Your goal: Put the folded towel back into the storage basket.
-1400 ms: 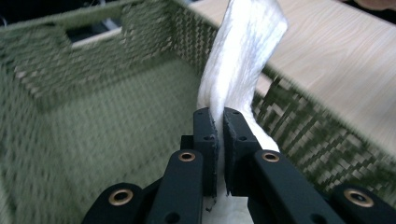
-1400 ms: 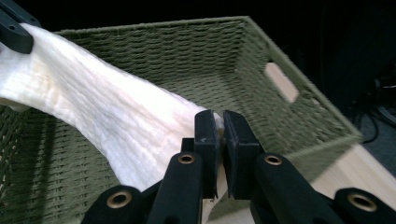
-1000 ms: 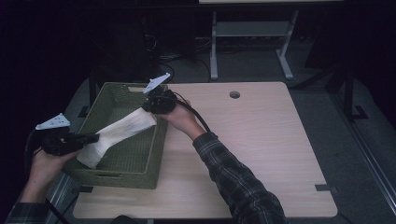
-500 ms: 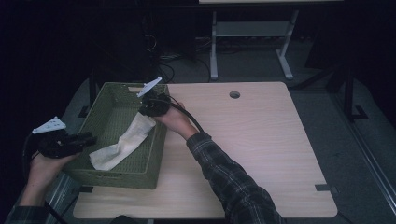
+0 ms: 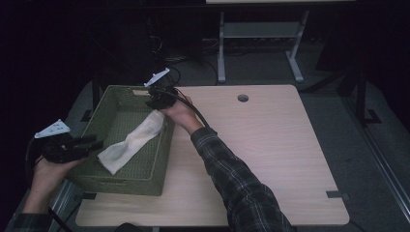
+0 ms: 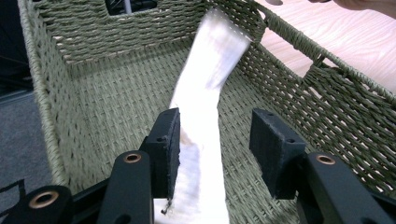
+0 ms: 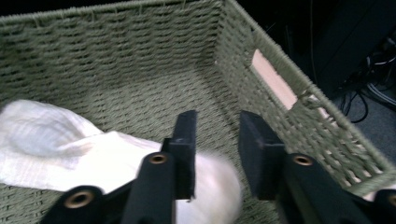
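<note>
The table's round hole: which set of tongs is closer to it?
Right. The right tongs hang over the basket's far corner, beside the tabletop that bears the hole. The left tongs sit beyond the basket's opposite, near-left side, much farther off.

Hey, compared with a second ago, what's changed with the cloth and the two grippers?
Both grippers let go of the white cloth. It was stretched between them above the green woven basket; now it has dropped and lies slack inside. The jaws of the left gripper and the right gripper have just been opening. The basket and the wooden table stayed put.
</note>
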`<state>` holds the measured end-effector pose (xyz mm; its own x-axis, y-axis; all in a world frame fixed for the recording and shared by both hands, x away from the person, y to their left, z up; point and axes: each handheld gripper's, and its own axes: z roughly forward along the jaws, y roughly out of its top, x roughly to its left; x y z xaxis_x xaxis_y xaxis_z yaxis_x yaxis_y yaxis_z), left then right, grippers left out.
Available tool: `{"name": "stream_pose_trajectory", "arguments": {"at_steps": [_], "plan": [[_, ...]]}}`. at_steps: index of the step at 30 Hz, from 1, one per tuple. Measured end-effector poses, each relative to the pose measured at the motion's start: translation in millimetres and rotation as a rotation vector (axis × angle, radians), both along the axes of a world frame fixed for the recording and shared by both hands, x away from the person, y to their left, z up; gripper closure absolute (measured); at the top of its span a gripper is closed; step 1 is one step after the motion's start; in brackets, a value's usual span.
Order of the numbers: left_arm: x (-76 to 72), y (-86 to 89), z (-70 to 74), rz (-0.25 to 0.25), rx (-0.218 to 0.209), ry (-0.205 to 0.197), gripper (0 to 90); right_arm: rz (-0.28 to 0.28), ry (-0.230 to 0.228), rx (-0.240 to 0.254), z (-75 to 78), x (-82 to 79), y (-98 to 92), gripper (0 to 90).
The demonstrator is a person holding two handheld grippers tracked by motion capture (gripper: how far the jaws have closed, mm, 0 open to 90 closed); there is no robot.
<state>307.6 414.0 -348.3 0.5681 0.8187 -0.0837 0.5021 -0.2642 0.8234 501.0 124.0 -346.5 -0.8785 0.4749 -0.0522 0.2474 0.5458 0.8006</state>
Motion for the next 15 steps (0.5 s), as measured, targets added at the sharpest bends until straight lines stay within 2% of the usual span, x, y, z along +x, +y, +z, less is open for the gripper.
{"name": "stream_pose_trajectory", "arguments": {"at_steps": [4,6,8,11,12,13,14,15], "plan": [[1.1,-6.1,2.5,-0.007,-0.006,-0.003,50.6,-0.01,0.01,0.013,5.4,0.3,-7.3,58.2],[2.2,-13.0,5.3,-0.008,-0.014,-0.009,48.8,-0.023,0.019,0.041,8.8,-0.3,-17.4,52.6],[2.9,-16.1,6.5,-0.008,-0.02,-0.013,48.1,-0.03,0.025,0.048,9.8,-1.1,-21.3,50.8],[6.3,-31.5,13.1,-0.015,-0.026,-0.024,46.4,-0.045,0.032,0.066,12.3,-2.9,-40.2,47.4],[6.3,-31.5,13.1,-0.015,-0.026,-0.024,45.8,-0.045,0.032,0.066,12.3,-2.9,-40.2,47.4],[8.1,-41.2,16.7,-0.025,-0.025,-0.028,45.6,-0.049,0.037,0.082,14.1,-4.4,-51.1,46.6],[8.1,-41.2,16.7,-0.025,-0.025,-0.028,45.4,-0.051,0.038,0.088,14.9,-5.3,-56.4,46.3],[10.1,-51.8,19.7,-0.033,-0.027,-0.03,44.9,-0.057,0.039,0.091,15.9,-6.8,-61.5,46.3]]}}
